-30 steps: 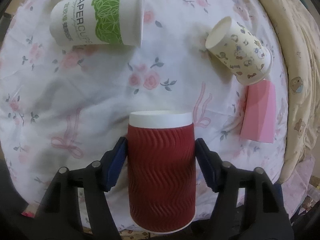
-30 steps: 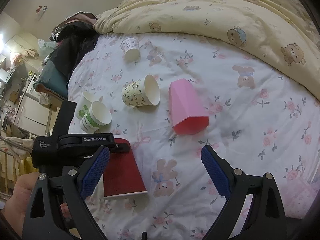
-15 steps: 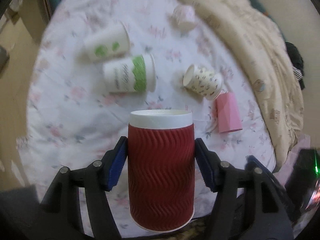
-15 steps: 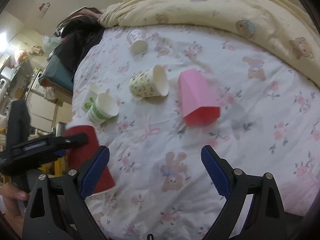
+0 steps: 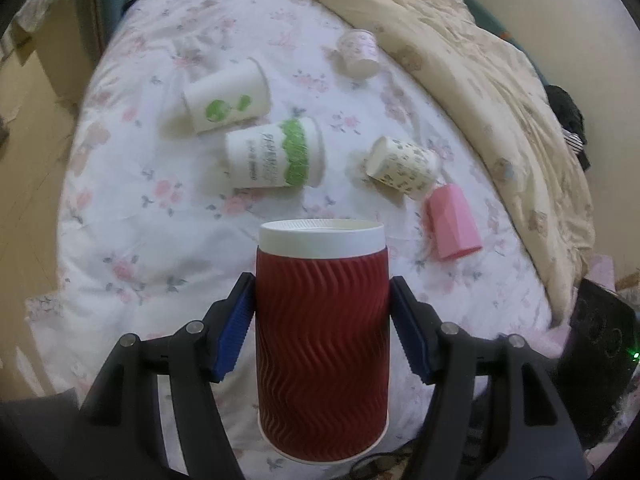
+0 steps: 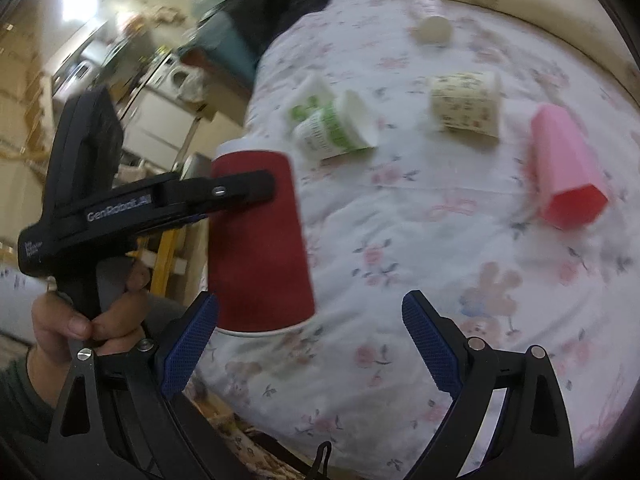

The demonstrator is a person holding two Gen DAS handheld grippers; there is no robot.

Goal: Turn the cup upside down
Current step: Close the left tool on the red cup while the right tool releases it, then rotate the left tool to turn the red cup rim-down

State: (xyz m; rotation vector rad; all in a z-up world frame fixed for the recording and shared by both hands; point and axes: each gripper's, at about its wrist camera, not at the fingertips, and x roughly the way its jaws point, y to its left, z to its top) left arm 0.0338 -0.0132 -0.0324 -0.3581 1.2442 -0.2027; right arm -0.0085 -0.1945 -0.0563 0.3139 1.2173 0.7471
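Observation:
A red ribbed paper cup (image 5: 322, 344) with a white band at its far end is clamped between the blue pads of my left gripper (image 5: 322, 332), held in the air above the floral bedsheet (image 5: 160, 248). In the right wrist view the same cup (image 6: 256, 240) hangs upside down, wide rim toward the bed, with the left gripper's black finger (image 6: 224, 194) across it. My right gripper (image 6: 310, 340) is open and empty, just right of and below the cup.
Several cups lie on their sides on the sheet: a white one with green dots (image 5: 226, 96), a green-banded one (image 5: 276, 154), a patterned one (image 5: 404, 166), a pink one (image 5: 452, 222), a small one (image 5: 358, 54). A beige quilt (image 5: 500, 92) borders the right.
My left gripper has lifted the red cup well above the bed and away from the other cups. The right wrist view has swung left, closer to the cup.

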